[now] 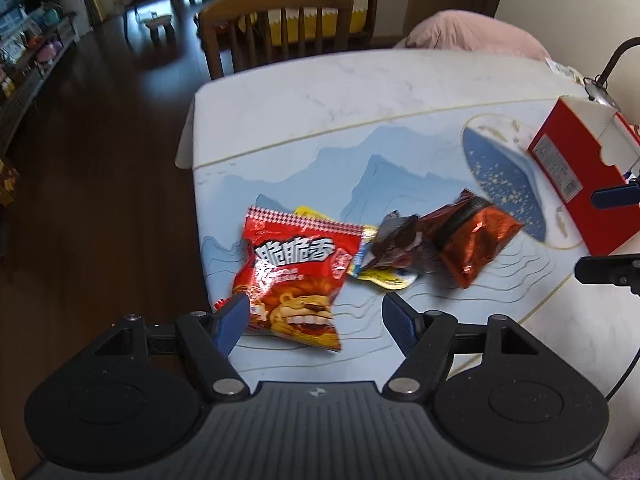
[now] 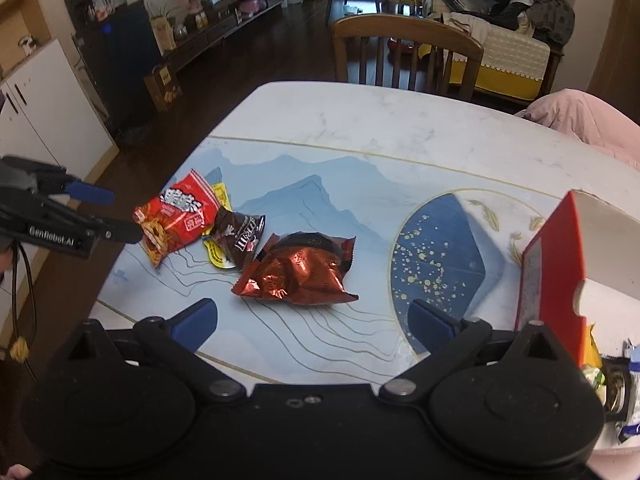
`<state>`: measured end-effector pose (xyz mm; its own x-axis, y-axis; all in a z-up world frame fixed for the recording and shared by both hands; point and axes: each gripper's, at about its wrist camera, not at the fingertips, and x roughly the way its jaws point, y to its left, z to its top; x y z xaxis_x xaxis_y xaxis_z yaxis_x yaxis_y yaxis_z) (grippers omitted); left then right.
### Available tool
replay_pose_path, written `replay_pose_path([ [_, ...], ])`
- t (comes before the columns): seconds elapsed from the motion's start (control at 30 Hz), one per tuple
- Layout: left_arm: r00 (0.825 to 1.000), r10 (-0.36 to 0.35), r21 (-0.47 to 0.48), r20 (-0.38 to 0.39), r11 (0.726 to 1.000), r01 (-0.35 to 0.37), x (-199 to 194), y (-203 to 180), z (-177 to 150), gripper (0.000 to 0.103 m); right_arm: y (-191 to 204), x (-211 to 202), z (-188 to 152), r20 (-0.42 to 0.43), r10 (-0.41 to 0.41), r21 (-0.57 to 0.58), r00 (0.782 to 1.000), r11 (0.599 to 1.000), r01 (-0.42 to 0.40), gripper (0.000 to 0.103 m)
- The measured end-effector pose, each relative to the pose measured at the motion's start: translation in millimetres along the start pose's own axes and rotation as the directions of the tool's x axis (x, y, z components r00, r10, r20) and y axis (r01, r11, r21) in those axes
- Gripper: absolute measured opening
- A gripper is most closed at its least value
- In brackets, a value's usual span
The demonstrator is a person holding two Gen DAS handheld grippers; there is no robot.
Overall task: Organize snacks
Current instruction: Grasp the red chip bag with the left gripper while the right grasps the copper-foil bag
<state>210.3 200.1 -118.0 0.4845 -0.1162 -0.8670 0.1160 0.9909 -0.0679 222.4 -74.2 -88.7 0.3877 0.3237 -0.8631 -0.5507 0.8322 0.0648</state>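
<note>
Several snack packets lie on the table mat. A red noodle-snack bag (image 1: 298, 276) (image 2: 176, 216) is leftmost, with a yellow packet (image 1: 384, 276) (image 2: 219, 254) under a dark chocolate pouch (image 1: 396, 242) (image 2: 238, 238) beside it. A shiny copper-red bag (image 1: 476, 242) (image 2: 300, 270) lies to their right. My left gripper (image 1: 316, 314) (image 2: 106, 216) hovers open above the near end of the red bag, its fingers on either side. My right gripper (image 2: 316, 320) is open over bare mat just in front of the copper-red bag. Its fingertips (image 1: 612, 196) show at the right edge of the left wrist view.
An open red cardboard box (image 1: 576, 176) (image 2: 552, 264) stands at the right with packets inside its near end. A wooden chair (image 1: 276, 28) (image 2: 404, 52) is at the table's far side. A pink cushion (image 1: 476, 34) lies at the far right. The table edge (image 1: 196, 200) drops to dark floor at left.
</note>
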Motion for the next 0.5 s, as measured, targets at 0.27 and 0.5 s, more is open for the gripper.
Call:
replay_pose_path([
  [0.27,0.991,-0.078,0.007,-0.111,0.997,0.079,43,25,16,0.073,2,23,9,-0.037,-0.021,-0.001,0.999,1.0,0.021,0.102],
  [0.5,0.991,-0.061,0.054,-0.121,0.996,0.068,61,21,25,0.077,3,43,20,-0.057,-0.042,-0.035,0.997,0.999,0.04,0.102],
])
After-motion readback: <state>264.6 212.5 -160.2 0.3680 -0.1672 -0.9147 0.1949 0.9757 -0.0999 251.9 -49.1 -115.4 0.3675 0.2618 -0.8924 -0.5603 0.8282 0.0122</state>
